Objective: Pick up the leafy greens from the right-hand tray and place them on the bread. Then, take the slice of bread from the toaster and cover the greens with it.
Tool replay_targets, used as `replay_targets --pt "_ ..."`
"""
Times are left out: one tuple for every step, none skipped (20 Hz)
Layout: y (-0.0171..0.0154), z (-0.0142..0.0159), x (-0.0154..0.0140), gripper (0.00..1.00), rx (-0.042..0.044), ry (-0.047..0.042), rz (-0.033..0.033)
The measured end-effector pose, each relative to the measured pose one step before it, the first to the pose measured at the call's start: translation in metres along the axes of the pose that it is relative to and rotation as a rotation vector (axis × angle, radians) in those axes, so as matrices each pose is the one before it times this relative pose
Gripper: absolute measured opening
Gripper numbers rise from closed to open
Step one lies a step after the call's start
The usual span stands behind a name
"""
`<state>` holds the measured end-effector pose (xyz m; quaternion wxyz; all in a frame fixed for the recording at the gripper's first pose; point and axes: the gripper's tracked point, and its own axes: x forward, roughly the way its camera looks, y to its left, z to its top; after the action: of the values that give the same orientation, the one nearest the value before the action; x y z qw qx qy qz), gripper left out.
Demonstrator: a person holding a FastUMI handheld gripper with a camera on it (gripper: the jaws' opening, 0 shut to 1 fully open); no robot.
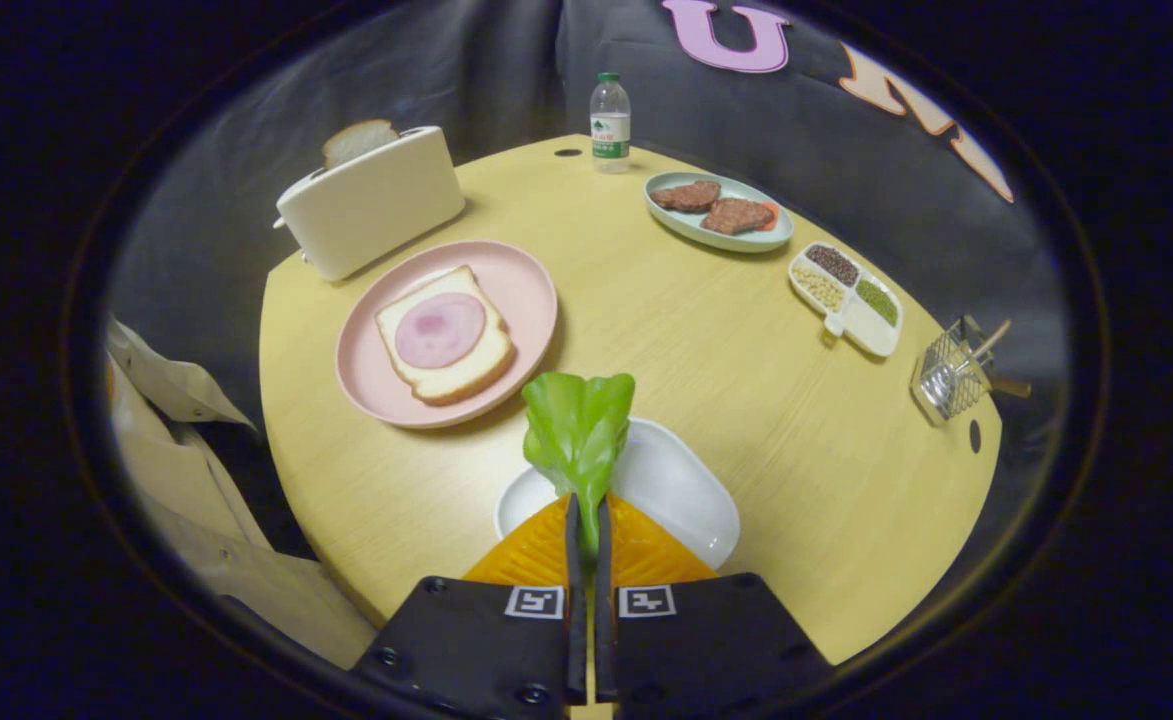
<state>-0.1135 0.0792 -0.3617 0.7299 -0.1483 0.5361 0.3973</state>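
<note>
My gripper [587,520] is shut on the leafy greens [578,430], a bright green leaf that sticks up from between the fingers. Below it lies the white tray [686,490], lifted clear of the leaf. Ahead and to the left, a pink plate [526,290] carries a slice of bread [446,375] topped with a round of ham [440,330]. Beyond the plate stands a cream toaster [371,205] with another bread slice [358,140] poking out of its slot.
On the round wooden table [646,330] stand a water bottle [609,122] at the far edge, a pale green dish of meat patties [718,210], a divided white dish of grains [846,300] and a small wire basket [951,380] to the right. A beige sleeve [186,450] is at the left.
</note>
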Motion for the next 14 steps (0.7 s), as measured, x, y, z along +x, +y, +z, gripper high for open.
replay_targets --pt "0.00366 0.00505 -0.00130 0.06 0.00270 -0.00743 0.00308" --pt "0.00448 0.00510 -0.00070 0.06 0.00067 -0.00777 0.00188" --pt "0.00464 0.00716 -0.00152 0.06 -0.00212 -0.01094 0.00357" --pt "0.00670 0.00446 0.00096 0.06 0.00101 -0.00330 0.01013" --pt "0.00493 0.00622 0.00085 0.06 -0.00580 -0.00722 0.00459" --pt "0.00454 0.00472 0.00165 0.06 -0.00631 -0.00241 0.00443" --pt "0.00433 0.00558 0.00138 0.06 -0.00614 -0.00269 0.00338" --pt "0.00458 0.00468 0.00243 0.06 -0.00558 -0.00251 0.00578" --pt "0.00475 0.00433 0.00210 0.06 -0.00341 -0.00038 0.00654" --pt "0.00343 0.00409 0.00265 0.06 -0.00606 -0.00217 0.00240" --pt "0.00362 0.00469 0.00269 0.06 -0.00485 -0.00046 0.00516" --pt "0.00559 0.00381 0.00250 0.06 -0.00185 -0.00057 0.00697" --pt "0.00354 0.00537 0.00271 0.06 -0.00246 -0.00195 0.00690" --pt "0.00415 0.00379 0.00323 0.06 -0.00325 -0.00226 0.00597"
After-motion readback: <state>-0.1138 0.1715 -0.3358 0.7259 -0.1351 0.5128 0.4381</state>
